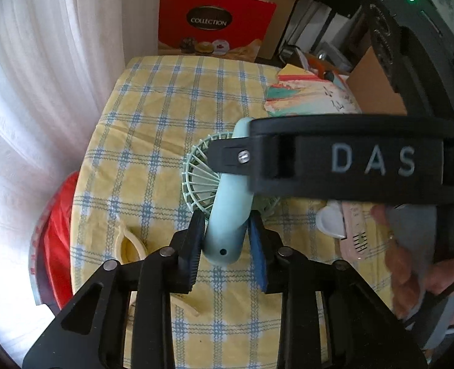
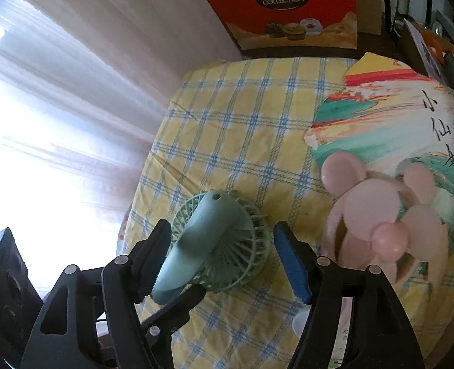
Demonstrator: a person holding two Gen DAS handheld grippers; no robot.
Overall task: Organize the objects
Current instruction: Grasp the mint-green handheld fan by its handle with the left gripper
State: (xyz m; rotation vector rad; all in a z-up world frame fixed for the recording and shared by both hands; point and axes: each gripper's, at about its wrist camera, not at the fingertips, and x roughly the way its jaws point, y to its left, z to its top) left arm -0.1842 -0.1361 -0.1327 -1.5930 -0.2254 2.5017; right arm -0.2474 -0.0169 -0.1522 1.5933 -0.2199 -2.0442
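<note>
Left wrist view shows the left tool (image 1: 227, 240) clenched on the handle of the mint green handheld fan (image 1: 227, 196), whose round grille lies on the desk (image 1: 153, 123) under a yellow and blue checked cloth. Right wrist view shows the right tool (image 2: 224, 261) released, its blue pads standing either side of the same fan without pressing it. Just beside it lies a pink fan (image 2: 377, 218), against a colourful printed pouch (image 2: 380, 123).
</note>
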